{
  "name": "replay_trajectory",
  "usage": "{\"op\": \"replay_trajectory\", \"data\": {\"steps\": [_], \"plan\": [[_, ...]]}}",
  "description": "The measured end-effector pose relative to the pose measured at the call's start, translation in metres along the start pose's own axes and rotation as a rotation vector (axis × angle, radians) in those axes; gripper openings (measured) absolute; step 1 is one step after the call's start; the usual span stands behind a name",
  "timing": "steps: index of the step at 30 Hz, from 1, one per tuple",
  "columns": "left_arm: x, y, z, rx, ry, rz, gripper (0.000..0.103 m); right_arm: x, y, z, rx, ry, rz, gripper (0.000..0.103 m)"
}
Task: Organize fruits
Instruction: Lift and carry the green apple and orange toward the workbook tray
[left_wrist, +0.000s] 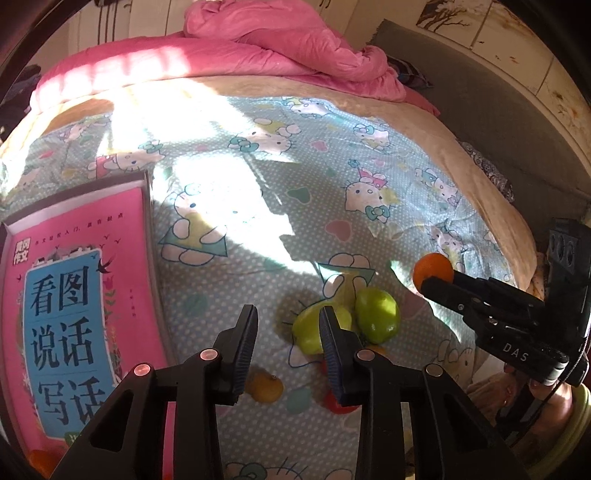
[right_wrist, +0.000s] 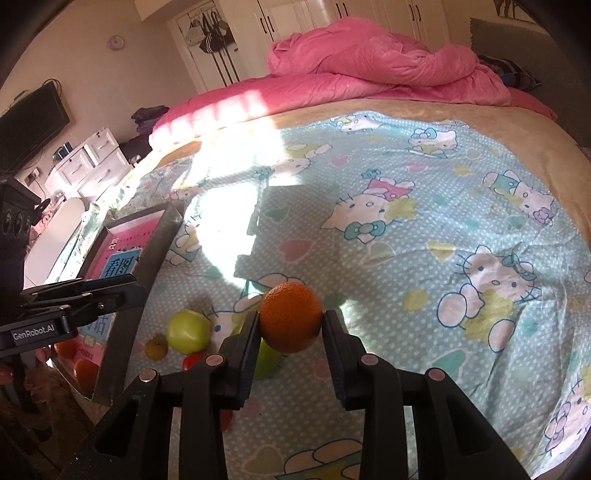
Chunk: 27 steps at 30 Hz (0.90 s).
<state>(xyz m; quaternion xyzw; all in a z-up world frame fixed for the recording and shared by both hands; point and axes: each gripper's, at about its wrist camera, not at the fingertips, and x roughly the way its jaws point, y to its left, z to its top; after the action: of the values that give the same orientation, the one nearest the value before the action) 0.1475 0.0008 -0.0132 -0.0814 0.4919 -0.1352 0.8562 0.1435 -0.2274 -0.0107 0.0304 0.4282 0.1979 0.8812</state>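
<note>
My right gripper (right_wrist: 290, 325) is shut on an orange (right_wrist: 290, 320) and holds it above the bed sheet; the orange also shows in the left wrist view (left_wrist: 433, 272). My left gripper (left_wrist: 288, 325) is open and empty, low over the sheet. Two green fruits (left_wrist: 377, 314) lie together just right of its right finger. A small yellow fruit (left_wrist: 265, 386) and a red fruit (left_wrist: 338, 404) lie nearer, between the fingers. In the right wrist view a green fruit (right_wrist: 188, 331), the small yellow one (right_wrist: 156, 346) and a red one (right_wrist: 192, 360) lie to the left.
A shallow box holding a pink book (left_wrist: 74, 295) lies at the left, with orange fruits inside (right_wrist: 85, 370). A pink duvet (left_wrist: 266, 40) is heaped at the far end of the bed. White drawers (right_wrist: 92, 162) stand beyond the bed's left side.
</note>
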Motion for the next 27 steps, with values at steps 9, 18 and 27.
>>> {"op": "replay_trajectory", "data": {"steps": [9, 18, 27], "plan": [[0.028, -0.011, -0.004, 0.012, 0.071, -0.054, 0.051, 0.0, 0.006, 0.002, -0.003, 0.001, 0.004, 0.034], [0.058, -0.036, -0.008, 0.085, 0.12, 0.021, 0.058, -0.007, -0.001, -0.005, 0.0, -0.003, 0.01, 0.034], [0.072, -0.038, -0.005, 0.071, 0.119, 0.023, 0.049, -0.01, -0.003, -0.008, 0.014, -0.005, 0.028, 0.034]]}}
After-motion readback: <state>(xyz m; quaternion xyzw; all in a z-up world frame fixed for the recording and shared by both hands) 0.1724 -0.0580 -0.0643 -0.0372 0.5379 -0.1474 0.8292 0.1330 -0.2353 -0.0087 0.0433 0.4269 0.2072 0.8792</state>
